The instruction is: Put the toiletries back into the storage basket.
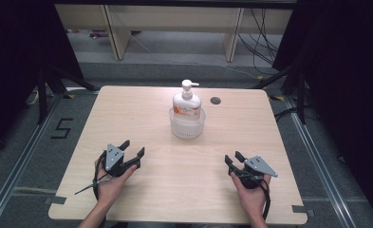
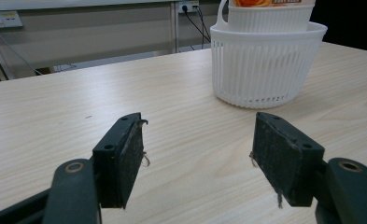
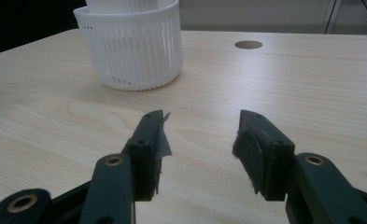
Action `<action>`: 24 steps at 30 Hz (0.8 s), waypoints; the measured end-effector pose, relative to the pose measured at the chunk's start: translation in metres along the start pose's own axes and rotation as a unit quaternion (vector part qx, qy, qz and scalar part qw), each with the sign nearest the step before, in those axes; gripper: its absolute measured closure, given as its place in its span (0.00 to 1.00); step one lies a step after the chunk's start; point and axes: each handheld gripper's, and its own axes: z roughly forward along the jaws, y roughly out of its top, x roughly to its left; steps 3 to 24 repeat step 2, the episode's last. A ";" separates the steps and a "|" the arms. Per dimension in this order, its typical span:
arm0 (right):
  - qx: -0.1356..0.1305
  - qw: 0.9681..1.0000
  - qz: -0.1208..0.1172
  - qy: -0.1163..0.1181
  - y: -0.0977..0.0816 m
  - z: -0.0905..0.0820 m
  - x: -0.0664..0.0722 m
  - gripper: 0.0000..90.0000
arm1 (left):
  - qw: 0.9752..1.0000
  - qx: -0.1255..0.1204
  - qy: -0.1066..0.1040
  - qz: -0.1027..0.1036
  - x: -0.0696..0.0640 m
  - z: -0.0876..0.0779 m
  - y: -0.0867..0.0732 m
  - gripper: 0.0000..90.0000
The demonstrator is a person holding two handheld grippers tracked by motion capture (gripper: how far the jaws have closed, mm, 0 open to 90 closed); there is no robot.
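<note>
A white pump bottle (image 1: 187,102) with an orange label stands upright inside a white ribbed basket (image 1: 187,127) at the middle of the wooden table (image 1: 141,109). My left gripper (image 1: 132,149) rests near the front left, open, nothing between its jaws. My right gripper (image 1: 234,157) sits at the front right, open and empty too. In the left gripper view the basket (image 2: 265,65) stands ahead and to the right of the gripper (image 2: 197,156). In the right gripper view the basket (image 3: 132,46) lies ahead and to the left of the gripper (image 3: 200,149).
A round cable hole (image 1: 216,100) lies in the tabletop right of the basket; it appears in the right gripper view (image 3: 248,45) too. Beyond the far edge are wooden furniture legs (image 1: 115,33) and loose cables (image 1: 262,38). Dark curtains flank the table.
</note>
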 end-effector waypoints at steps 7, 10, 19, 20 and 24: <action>0.001 1.000 0.005 0.002 0.000 0.000 0.000 0.57 | 1.000 -0.003 0.000 0.000 0.000 -0.001 -0.001 0.37; 0.001 1.000 0.005 0.002 0.000 0.000 0.000 0.57 | 1.000 -0.003 0.000 0.000 0.000 -0.001 -0.001 0.37; 0.001 1.000 0.005 0.002 0.000 0.000 0.000 0.57 | 1.000 -0.003 0.000 0.000 0.000 -0.001 -0.001 0.37; 0.001 1.000 0.005 0.002 0.000 0.000 0.000 0.57 | 1.000 -0.003 0.000 0.000 0.000 -0.001 -0.001 0.37; 0.001 1.000 0.005 0.002 0.000 0.000 0.000 0.57 | 1.000 -0.003 0.000 0.000 0.000 -0.001 -0.001 0.37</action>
